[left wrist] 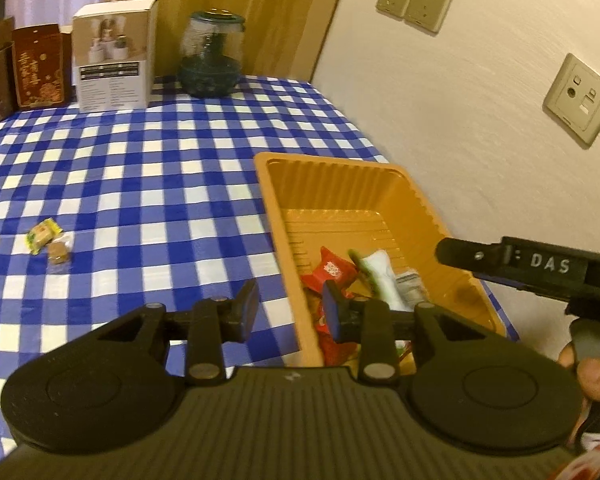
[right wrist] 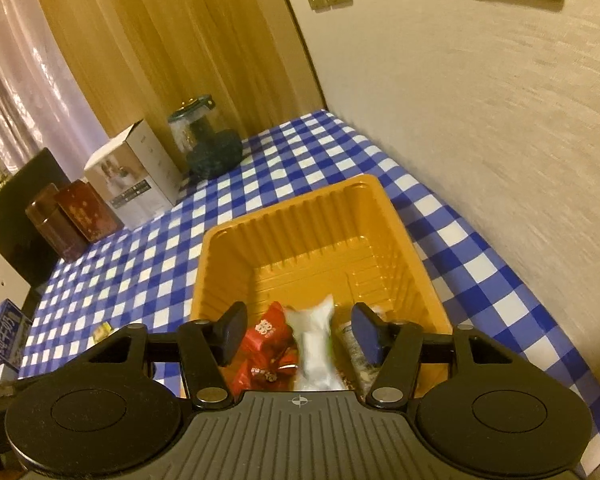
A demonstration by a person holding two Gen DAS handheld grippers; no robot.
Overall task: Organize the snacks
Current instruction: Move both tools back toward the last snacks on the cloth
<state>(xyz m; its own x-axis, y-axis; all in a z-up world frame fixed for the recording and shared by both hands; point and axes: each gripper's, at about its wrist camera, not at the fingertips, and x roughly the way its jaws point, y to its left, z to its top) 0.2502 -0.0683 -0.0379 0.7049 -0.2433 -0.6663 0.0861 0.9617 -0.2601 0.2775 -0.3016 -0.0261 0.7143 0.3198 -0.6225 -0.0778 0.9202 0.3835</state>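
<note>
Blue-and-white checked desk (left wrist: 148,168) is observed carrying an orange ribbed plastic tray (right wrist: 300,240) of wrapped snacks (right wrist: 268,332); left gripper (left wrist: 290,310) and right gripper (right wrist: 300,332) are spread, empty.

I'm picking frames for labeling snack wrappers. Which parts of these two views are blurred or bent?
Right wrist view: the white packet in the orange tray is motion-smeared, and the wall streaks. Left wrist view: sharper; the two loose candies stay readable, though the tray rim looks soft. Both: fisheye curves the edges, under dim warm light.

Glossy ribbed plastic tray (right wrist: 304,224), rough wall (right wrist: 480,120)
</note>
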